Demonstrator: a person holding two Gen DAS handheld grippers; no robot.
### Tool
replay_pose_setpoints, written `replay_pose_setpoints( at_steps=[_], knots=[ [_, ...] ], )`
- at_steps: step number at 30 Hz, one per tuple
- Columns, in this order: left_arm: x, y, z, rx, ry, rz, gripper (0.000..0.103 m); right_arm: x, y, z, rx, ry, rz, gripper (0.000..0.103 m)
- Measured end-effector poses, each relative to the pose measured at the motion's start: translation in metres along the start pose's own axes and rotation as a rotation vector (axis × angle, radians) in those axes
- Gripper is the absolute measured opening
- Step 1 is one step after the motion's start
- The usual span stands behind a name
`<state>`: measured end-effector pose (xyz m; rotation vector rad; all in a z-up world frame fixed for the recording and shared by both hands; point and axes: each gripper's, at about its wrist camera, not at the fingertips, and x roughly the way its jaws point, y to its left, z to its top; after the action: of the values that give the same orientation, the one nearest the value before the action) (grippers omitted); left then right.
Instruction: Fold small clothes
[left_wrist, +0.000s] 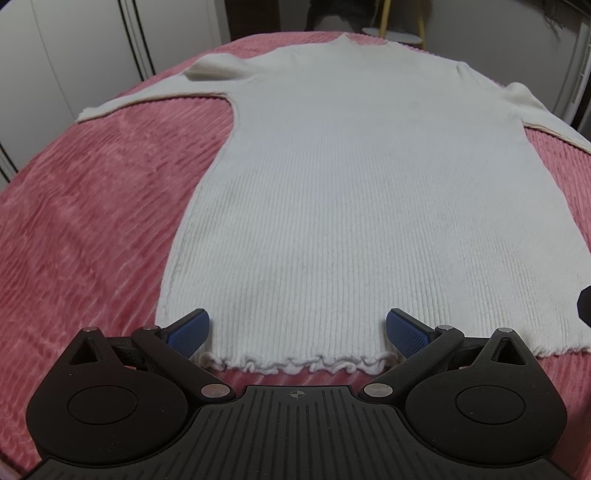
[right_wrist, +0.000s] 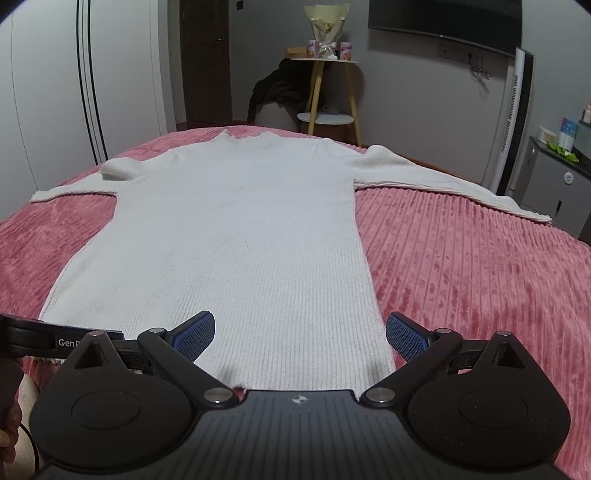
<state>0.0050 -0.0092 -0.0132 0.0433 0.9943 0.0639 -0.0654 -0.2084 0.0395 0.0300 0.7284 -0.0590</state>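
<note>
I have a white ribbed sweater (left_wrist: 354, 192) spread flat, front up, on a pink ribbed blanket (left_wrist: 92, 236) over the bed. Its collar points to the far side and its frilled hem (left_wrist: 295, 363) lies nearest to me. Both sleeves stretch out sideways: the left one (left_wrist: 147, 99) runs toward the left edge of the blanket, the right one (right_wrist: 454, 184) reaches out long to the right, its cuff close to the bed's edge.

My left gripper (left_wrist: 297, 332) sits at the near hem, left of the sweater's middle, jaws spread wide with the blue pads (left_wrist: 188, 332) either side of a stretch of hem; nothing is pinched between them. The hem ruffles show just below the pads, and I cannot tell whether the fingertips touch the knit.

My right gripper (right_wrist: 299, 332) is released as well, jaws wide, over the right near corner of the sweater. Its right pad (right_wrist: 404, 334) hangs just past the sweater's right side edge, over blanket; the left pad is above the knit. From this view the left gripper's body shows at the lower left edge, near the hem.

Beyond the bed stand a small wooden side table (right_wrist: 325, 74) with a bouquet (right_wrist: 327, 26), and dark clothing (right_wrist: 273, 90) heaped beside it.
</note>
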Motion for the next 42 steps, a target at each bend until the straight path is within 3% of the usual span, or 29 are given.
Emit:
replay_pose_setpoints(
  at_steps=[9,14,18,21,29,32,34,38,42],
  knots=[
    [0.002,0.001,-0.001,-0.011,0.0,-0.001,0.103,0.009,0.0,-0.003,0.02,0.064,0.066,0.099],
    [0.004,-0.001,0.004,-0.026,0.0,-0.001,0.103,0.012,-0.012,-0.002,0.092,0.069,0.113,0.099],
    [0.004,-0.01,0.024,-0.021,0.005,-0.004,0.103,0.019,-0.033,0.004,0.187,0.066,0.154,0.099],
    [-0.004,-0.019,0.057,-0.005,-0.036,-0.01,0.103,0.028,-0.057,0.016,0.28,0.06,0.171,0.099],
    [-0.034,-0.019,0.194,0.002,-0.167,-0.093,0.103,0.072,-0.185,0.057,0.644,-0.029,0.117,0.097],
    [-0.036,-0.014,0.241,0.044,-0.217,-0.074,0.103,0.095,-0.242,0.07,0.719,-0.065,0.009,0.077],
    [-0.032,-0.015,0.263,0.126,-0.241,-0.056,0.103,0.113,-0.282,0.075,0.792,-0.077,-0.059,0.055],
    [-0.01,-0.018,0.278,0.333,-0.203,0.013,0.103,0.151,-0.349,0.076,0.969,-0.105,-0.17,0.05],
    [0.023,0.006,0.269,0.338,-0.135,-0.007,0.103,0.193,-0.385,0.075,1.097,-0.117,-0.223,0.05]
  ],
)
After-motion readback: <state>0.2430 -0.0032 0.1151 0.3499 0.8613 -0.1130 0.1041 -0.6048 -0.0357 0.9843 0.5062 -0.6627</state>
